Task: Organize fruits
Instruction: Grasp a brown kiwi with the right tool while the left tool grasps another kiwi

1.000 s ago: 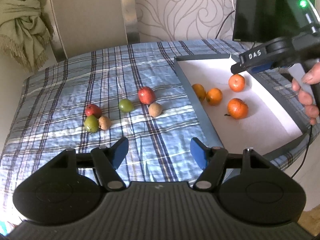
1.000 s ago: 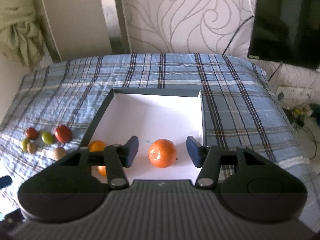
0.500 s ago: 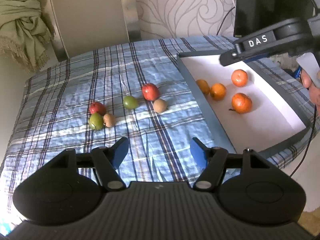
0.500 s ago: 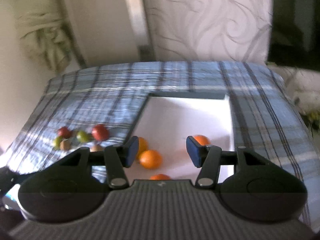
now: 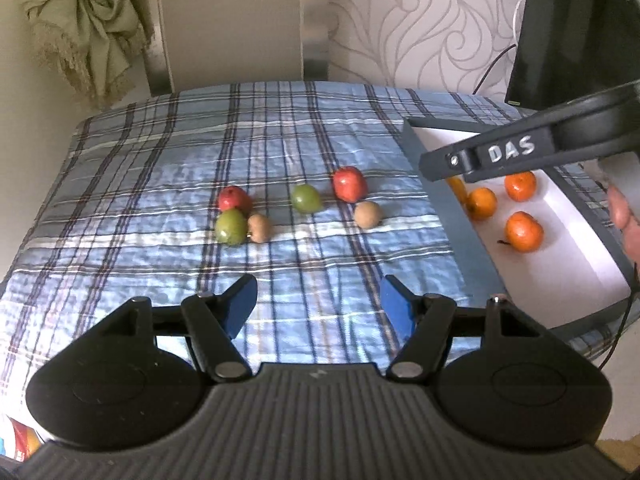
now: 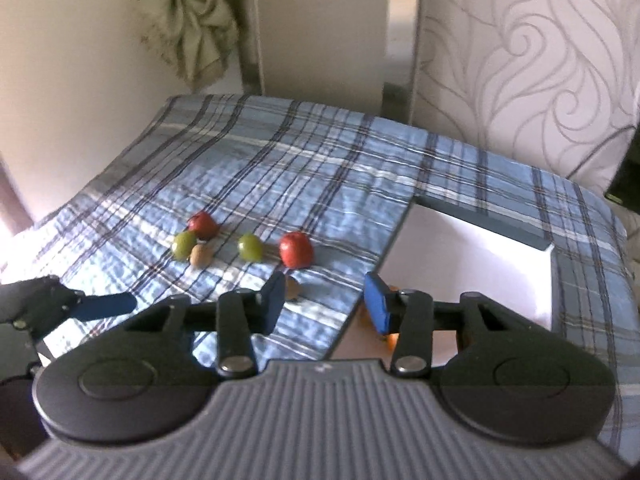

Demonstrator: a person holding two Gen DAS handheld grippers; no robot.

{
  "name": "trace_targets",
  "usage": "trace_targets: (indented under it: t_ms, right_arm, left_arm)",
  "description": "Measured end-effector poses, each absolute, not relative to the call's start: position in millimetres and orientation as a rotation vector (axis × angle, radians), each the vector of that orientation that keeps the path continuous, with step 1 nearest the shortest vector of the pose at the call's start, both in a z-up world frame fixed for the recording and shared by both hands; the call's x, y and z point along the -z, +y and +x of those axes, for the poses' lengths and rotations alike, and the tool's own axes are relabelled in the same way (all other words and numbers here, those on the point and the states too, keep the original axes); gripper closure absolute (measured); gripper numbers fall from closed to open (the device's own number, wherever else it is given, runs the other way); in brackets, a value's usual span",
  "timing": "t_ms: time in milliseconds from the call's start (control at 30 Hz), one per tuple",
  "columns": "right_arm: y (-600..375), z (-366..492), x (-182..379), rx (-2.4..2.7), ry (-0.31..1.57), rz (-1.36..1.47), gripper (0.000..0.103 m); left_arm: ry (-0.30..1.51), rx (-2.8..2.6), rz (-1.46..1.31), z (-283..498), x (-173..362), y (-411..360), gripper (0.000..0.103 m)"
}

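A wall papered in pale swirls (image 5: 432, 40) rose behind the table, with a dark screen (image 5: 576, 32) at the right and an olive fringed cloth (image 5: 88, 28) bunched in the left corner. A blue plaid tablecloth (image 5: 160, 184) covered the whole tabletop, lightly wrinkled. On its right part lay a shallow grey tray (image 5: 464, 236) with a white floor, and four oranges (image 5: 523, 232) sat loose in it, near the tray's left wall and middle.

Out on the cloth, left of the tray, lay six small fruits: two red apples (image 5: 349, 184), two green ones (image 5: 306, 198) and two brown kiwis (image 5: 368, 214). Three of them clustered touching at the left; the other three sat close together nearer the tray.

The left gripper (image 5: 318, 300) hovered over bare cloth in front of the fruit, jaws wide and empty. The right gripper (image 6: 325, 298) hung above the tray's left edge; its jaws had just been closing and stood narrow with nothing between them. A hand (image 5: 628, 220) showed at the right margin.
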State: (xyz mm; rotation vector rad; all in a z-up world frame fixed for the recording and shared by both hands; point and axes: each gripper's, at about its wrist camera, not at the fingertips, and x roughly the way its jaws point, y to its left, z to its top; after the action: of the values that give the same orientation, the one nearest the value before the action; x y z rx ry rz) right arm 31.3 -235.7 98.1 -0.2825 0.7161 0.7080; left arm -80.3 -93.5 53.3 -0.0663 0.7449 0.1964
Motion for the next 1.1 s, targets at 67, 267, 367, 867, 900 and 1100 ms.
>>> trace_targets:
  t_ms: [67, 267, 367, 867, 900, 1100]
  right_arm:
    - [-229.0, 34.2, -92.1, -0.709, 0.730, -0.290, 0.064]
    - [-212.2, 48.2, -70.6, -0.689, 0.779, -0.310, 0.066]
    - [-204.5, 54.2, -64.7, -0.697, 0.807, -0.305, 0.066]
    - [-165.2, 60.5, -41.3, -0.718, 0.862, -0.393, 0.073]
    - [-164.4, 60.5, -39.9, -0.717, 0.867, -0.391, 0.073]
    - [-164.0, 56.5, -31.5, -0.694, 0.876, -0.383, 0.074]
  left_arm:
    - [0.748, -0.206, -0.059, -82.2, -53.5, -89.1, 0.030]
    - [0.758, -0.228, -0.023, -85.6, -55.4, -76.6, 0.030]
    - [0.766, -0.233, -0.015, -85.7, -54.7, -70.7, 0.030]
    - [0.752, -0.240, -0.019, -86.9, -52.5, -52.0, 0.030]
    - [0.751, -0.237, -0.017, -86.5, -52.2, -52.1, 0.030]
    - [0.758, -0.215, -0.010, -81.3, -50.5, -52.5, 0.030]
